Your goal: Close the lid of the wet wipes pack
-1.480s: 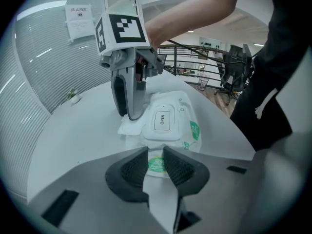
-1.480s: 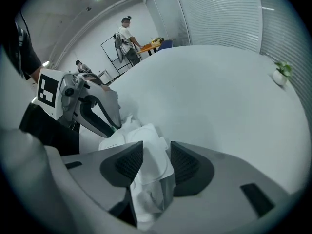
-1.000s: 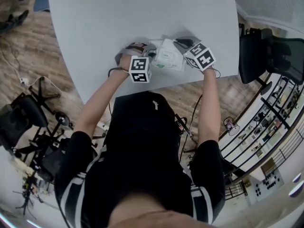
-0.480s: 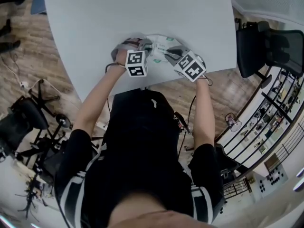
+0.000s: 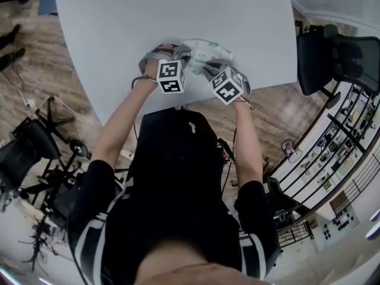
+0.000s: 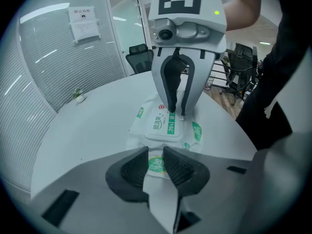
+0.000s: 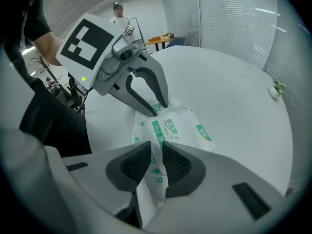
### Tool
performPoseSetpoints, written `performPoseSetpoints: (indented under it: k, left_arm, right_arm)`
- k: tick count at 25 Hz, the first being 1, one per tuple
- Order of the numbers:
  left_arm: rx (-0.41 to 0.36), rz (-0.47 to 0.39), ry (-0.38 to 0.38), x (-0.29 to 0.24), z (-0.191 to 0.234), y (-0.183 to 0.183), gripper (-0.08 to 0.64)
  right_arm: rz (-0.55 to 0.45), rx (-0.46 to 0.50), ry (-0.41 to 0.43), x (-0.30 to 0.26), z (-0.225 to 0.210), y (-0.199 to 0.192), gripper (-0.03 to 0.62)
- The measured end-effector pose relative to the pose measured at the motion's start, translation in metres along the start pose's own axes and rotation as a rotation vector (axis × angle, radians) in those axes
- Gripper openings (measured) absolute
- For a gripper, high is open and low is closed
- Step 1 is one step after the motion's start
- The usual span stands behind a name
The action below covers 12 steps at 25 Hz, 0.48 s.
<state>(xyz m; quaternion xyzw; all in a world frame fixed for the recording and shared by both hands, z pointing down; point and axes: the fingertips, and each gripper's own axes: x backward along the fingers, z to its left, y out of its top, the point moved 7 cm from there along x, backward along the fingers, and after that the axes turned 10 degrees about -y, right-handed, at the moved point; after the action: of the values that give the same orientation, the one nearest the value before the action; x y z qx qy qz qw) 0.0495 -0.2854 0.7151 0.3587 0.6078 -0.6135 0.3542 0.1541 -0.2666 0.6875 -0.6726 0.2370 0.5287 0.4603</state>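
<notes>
On the white table (image 5: 119, 22): the wet wipes pack (image 5: 205, 55) is lying near the edge closest to the person, between the two grippers.
Pack markings: green print is showing on the white film, with a green strip running across the top.
Lid: the lid (image 6: 163, 126) is sitting flat against the pack's top, as the left gripper view is showing it.
Left gripper: the left gripper (image 6: 156, 152) is pointing steeply down at the pack's end on the person's left. Its jaws are pinching almost together on the film there. A round green mark is showing in the slit between the pads, and white film is bunching up behind them.
Right gripper: the right gripper (image 7: 157, 147) is pointing steeply down at the opposite end of the pack. Its jaws have just been opening and are standing a little apart. The printed film is running up between them without being clamped.
Right fingertips: seen from the left gripper view, the fingertips (image 6: 170, 112) are resting at the lid's far edge.
Facing: each gripper is looking straight at the other across the pack.
Forearms: both are reaching forward over the table edge, close together.
Office chair: a black office chair (image 5: 332, 64) is standing off the table's right side.
</notes>
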Motion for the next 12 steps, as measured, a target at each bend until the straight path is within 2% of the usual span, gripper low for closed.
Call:
performPoseSetpoints:
  k: [6, 12]
  left_arm:
    - [0.013, -0.014, 0.000, -0.002, 0.000, 0.001, 0.109]
    - [0.017, -0.014, 0.010, -0.002, -0.001, 0.002, 0.109]
  right_arm:
    - [0.060, 0.042, -0.118, -0.010, 0.007, -0.001, 0.084]
    - [0.098, 0.084, -0.186, -0.016, 0.014, 0.001, 0.089]
